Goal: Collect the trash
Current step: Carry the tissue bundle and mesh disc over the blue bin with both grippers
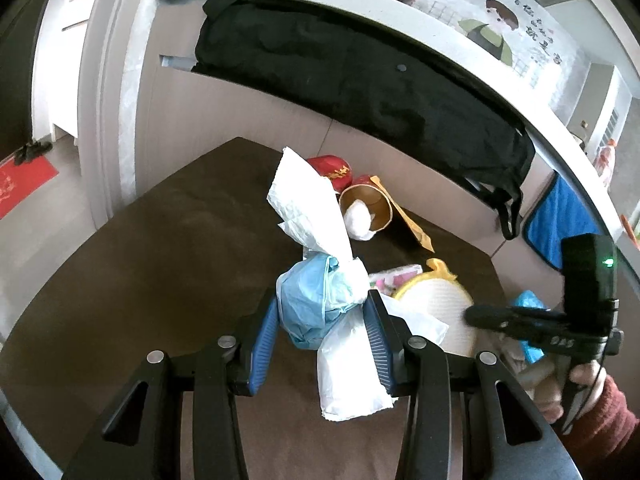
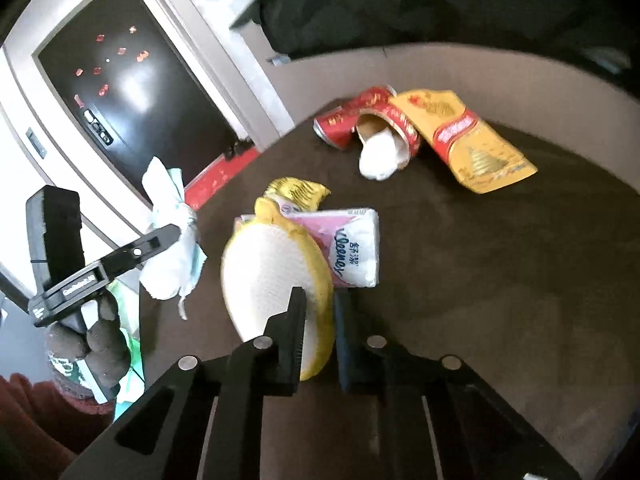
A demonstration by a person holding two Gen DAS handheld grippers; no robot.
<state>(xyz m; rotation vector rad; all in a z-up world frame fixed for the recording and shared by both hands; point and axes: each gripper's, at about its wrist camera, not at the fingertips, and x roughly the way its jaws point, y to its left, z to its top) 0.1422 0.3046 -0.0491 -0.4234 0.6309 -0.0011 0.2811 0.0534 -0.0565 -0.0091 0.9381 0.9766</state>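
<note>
My left gripper [image 1: 322, 320] is shut on a crumpled bundle of blue and white tissue [image 1: 320, 300], held above the brown table [image 1: 140, 260]. The right wrist view shows the same bundle [image 2: 172, 256] in the left gripper [image 2: 176, 236]. My right gripper [image 2: 320, 320] is shut on the rim of a yellow-edged white pad [image 2: 272, 272], also visible from the left [image 1: 436, 304]. Behind the pad lie a Kleenex pack [image 2: 352, 248] and a gold wrapper [image 2: 296, 190]. Farther back are a red can [image 2: 340, 128], a paper cup [image 2: 400, 124] with a white wad [image 2: 380, 160], and a yellow packet [image 2: 472, 144].
A black bag [image 1: 360, 80] hangs under a white shelf behind the table, with a blue cloth [image 1: 560, 224] to its right. A dark door [image 2: 132, 80] and a red mat [image 2: 224, 176] lie beyond the table's left edge. A red sleeve [image 1: 600, 420] holds the right gripper [image 1: 476, 316].
</note>
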